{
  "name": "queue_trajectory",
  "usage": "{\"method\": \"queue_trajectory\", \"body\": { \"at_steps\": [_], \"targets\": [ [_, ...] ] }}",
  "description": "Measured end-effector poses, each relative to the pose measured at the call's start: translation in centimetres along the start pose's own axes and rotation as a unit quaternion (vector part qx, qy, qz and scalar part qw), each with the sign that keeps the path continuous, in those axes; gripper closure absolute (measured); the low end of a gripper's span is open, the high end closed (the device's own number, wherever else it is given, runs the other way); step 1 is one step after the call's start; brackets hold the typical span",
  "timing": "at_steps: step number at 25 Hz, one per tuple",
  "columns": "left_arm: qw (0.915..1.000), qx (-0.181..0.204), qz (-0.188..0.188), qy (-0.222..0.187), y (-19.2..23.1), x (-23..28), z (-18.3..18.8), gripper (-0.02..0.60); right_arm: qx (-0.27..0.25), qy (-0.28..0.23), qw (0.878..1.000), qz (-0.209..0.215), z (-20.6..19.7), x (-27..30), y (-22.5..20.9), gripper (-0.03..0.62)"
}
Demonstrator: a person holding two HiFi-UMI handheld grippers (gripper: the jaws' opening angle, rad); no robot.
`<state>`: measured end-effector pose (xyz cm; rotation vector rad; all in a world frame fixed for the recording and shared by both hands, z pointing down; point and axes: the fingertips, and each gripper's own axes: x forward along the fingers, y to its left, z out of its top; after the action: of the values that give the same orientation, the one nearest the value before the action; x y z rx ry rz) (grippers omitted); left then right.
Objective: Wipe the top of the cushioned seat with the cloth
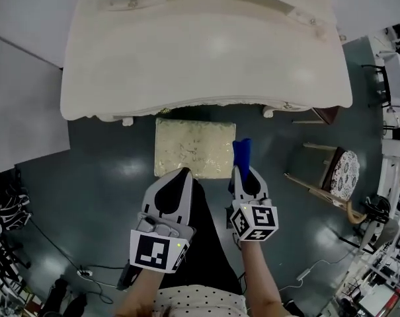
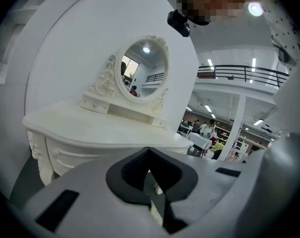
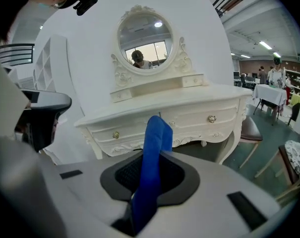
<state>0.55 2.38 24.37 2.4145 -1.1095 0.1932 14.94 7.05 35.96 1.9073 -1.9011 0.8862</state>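
Note:
The cushioned seat [image 1: 194,147] is a cream, patterned rectangle on the floor just in front of the white dressing table [image 1: 206,51]. My right gripper [image 1: 242,170] is shut on a blue cloth [image 1: 241,153], which sticks up from between its jaws [image 3: 152,152]; it hovers by the seat's near right corner. My left gripper [image 1: 180,175] is shut with nothing in it, its tip over the seat's near edge. In the left gripper view the jaws [image 2: 150,175] meet in front of the table [image 2: 100,128].
The dressing table carries an oval mirror [image 3: 145,36] and has drawers with knobs [image 3: 211,118]. A chair with a patterned round seat [image 1: 342,174] stands to the right. Cables and bags [image 1: 8,207] lie at left. People stand in the background [image 3: 276,76].

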Motion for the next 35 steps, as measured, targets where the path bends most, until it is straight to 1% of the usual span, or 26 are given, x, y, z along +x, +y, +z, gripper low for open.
{"method": "queue_trajectory", "body": {
  "at_steps": [3, 9, 14, 17, 19, 22, 24, 26, 30, 35],
  "targets": [
    [0.9995, -0.017, 0.009, 0.025, 0.4, 0.8, -4.0, 0.583, -0.005, 0.014, 1.0, -0.014, -2.6, 3.3, -2.0, 0.532],
    [0.997, -0.049, 0.012, 0.059, 0.7, 1.9, -10.9, 0.583, -0.016, 0.048, 0.997, -0.049, -7.8, 9.9, -7.2, 0.533],
    [0.9942, -0.069, 0.022, 0.08, 1.8, 2.2, -14.5, 0.583, -0.033, 0.083, 0.994, -0.069, -11.5, 15.0, -10.8, 0.533],
    [0.9922, -0.081, 0.035, 0.088, 2.9, 2.5, -16.0, 0.583, -0.044, 0.106, 0.988, -0.103, -13.7, 18.0, -13.3, 0.533],
    [0.9908, -0.089, 0.04, 0.093, 3.4, 2.5, -16.8, 0.583, -0.041, 0.121, 0.983, -0.13, -15.2, 19.6, -15.1, 0.533],
    [0.9902, -0.08, 0.031, 0.11, 3.5, 2.0, -18.0, 0.583, -0.033, 0.142, 0.977, -0.155, -17.0, 21.5, -17.0, 0.533],
    [0.9898, -0.069, 0.027, 0.121, 3.6, 1.8, -18.6, 0.583, -0.029, 0.153, 0.975, -0.159, -17.9, 22.4, -17.6, 0.533],
    [0.9892, -0.067, 0.03, 0.127, 4.0, 1.7, -19.0, 0.583, -0.023, 0.152, 0.975, -0.16, -18.3, 23.0, -17.5, 0.533],
    [0.9878, -0.074, 0.047, 0.129, 5.0, 1.8, -19.4, 0.583, -0.019, 0.141, 0.976, -0.163, -18.3, 23.0, -17.1, 0.533],
    [0.9872, -0.078, 0.054, 0.129, 5.4, 2.2, -19.1, 0.583, -0.033, 0.157, 0.975, -0.154, -18.5, 22.8, -16.3, 0.533]
  ]
}}
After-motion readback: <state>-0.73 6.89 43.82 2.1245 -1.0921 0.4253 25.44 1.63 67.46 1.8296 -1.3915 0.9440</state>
